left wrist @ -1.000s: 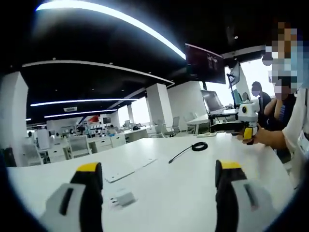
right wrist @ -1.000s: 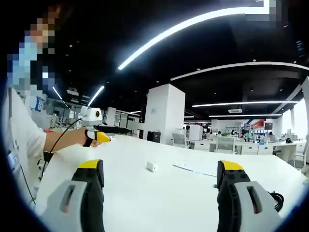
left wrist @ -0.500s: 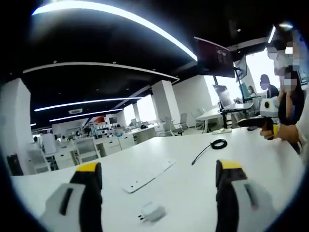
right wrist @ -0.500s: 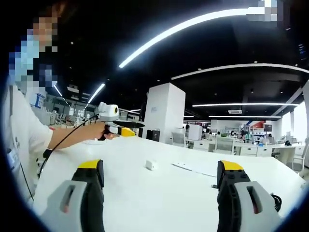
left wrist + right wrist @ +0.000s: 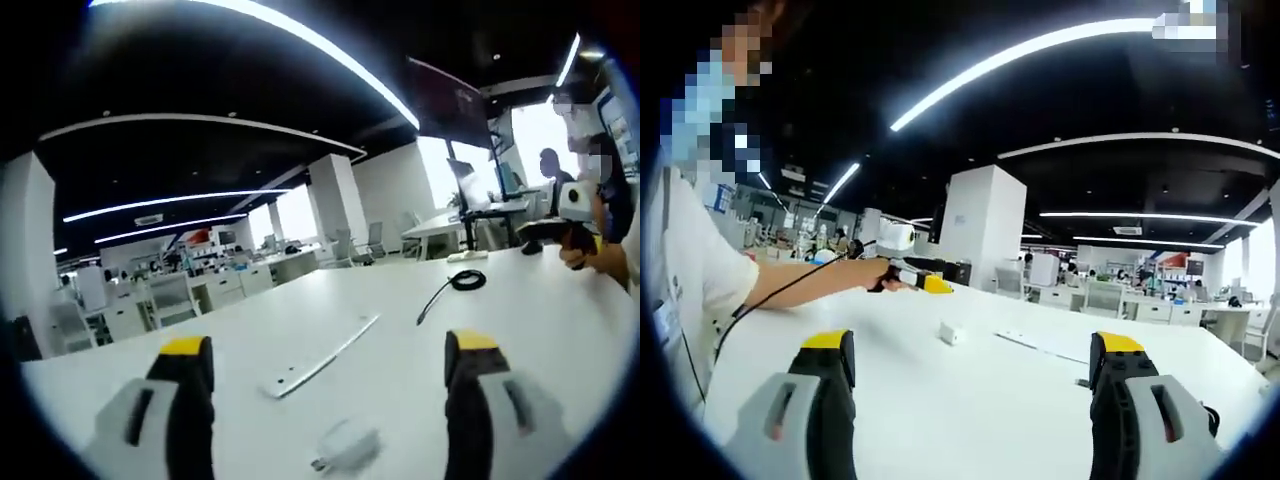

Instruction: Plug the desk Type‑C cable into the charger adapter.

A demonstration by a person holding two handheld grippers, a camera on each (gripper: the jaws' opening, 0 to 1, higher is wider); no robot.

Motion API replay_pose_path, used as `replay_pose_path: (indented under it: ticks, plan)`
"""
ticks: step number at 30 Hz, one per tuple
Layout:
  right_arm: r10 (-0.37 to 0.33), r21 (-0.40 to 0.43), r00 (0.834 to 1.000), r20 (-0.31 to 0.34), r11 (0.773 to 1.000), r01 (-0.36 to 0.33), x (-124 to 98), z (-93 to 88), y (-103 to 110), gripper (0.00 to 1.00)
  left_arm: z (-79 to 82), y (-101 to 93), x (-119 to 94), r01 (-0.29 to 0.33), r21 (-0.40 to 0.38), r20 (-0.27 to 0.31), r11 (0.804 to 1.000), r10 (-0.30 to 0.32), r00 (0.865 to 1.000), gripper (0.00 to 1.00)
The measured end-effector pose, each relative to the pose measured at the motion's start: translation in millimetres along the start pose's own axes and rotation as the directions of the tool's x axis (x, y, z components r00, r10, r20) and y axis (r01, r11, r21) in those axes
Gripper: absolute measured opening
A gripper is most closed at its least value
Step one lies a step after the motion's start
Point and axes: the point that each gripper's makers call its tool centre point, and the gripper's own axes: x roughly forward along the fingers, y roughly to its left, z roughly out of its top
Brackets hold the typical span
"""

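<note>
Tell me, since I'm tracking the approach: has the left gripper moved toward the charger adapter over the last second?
Yes. In the right gripper view the left gripper has advanced rightward over the table, closing on the charger adapter.

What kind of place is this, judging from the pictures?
Most likely a large open-plan office. Rows of white desks with chairs stand behind the white table, long ceiling light strips run overhead, and a monitor sits on a far desk.

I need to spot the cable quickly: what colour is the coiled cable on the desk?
Black. The coiled cable shows best in the left gripper view, on the white desk.
</note>
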Motion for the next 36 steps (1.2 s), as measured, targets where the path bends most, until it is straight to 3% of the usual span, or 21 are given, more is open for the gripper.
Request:
replay_pose_path:
  ticks: [5, 8, 12, 14, 16, 28, 32, 36]
  plan:
    - [-0.003, 0.009, 1.000, 0.004, 1.000, 0.003, -0.2, 0.3, -1.8, 1.00, -24.9, 1.1, 4.1, 0.053, -0.022, -0.030, 0.998, -0.053, 0.998, 0.88]
    - [-0.002, 0.003, 1.000, -0.006, 1.000, 0.002, 1.1, -2.2, -0.7, 1.00, -48.3, 0.9, 7.4, 0.083, -0.032, -0.084, 0.996, -0.085, 0.993, 0.85]
    - [0.003, 0.003, 1.000, -0.012, 1.000, -0.003, 2.4, -4.4, 0.2, 1.00, -76.7, -10.5, 4.9, 0.146, -0.024, -0.176, 0.989, -0.148, 0.973, 0.72]
    - [0.002, 0.001, 1.000, -0.019, 1.000, -0.002, 2.7, -5.8, -0.5, 1.00, -79.6, -15.6, 5.5, 0.176, -0.059, -0.154, 0.983, -0.183, 0.971, 0.65]
    - [0.000, 0.004, 1.000, -0.017, 1.000, 0.000, 2.4, -5.5, -1.0, 1.00, -88.1, -15.1, 6.1, 0.174, -0.035, -0.192, 0.984, -0.178, 0.965, 0.64]
    - [0.000, 0.005, 1.000, -0.015, 1.000, 0.000, 2.9, -5.9, -0.2, 0.99, -109.9, -27.7, 8.5, 0.216, -0.050, -0.261, 0.975, -0.222, 0.939, 0.45]
    - [-0.001, 0.001, 1.000, -0.016, 1.000, 0.001, 2.9, -6.1, 0.0, 0.99, -109.9, -20.9, 8.3, 0.192, -0.042, -0.269, 0.981, -0.196, 0.943, 0.37]
    - [0.001, 0.000, 1.000, -0.022, 1.000, -0.001, 3.4, -7.5, 0.4, 0.99, -110.1, -21.6, 6.8, 0.193, -0.042, -0.266, 0.980, -0.197, 0.944, 0.37]
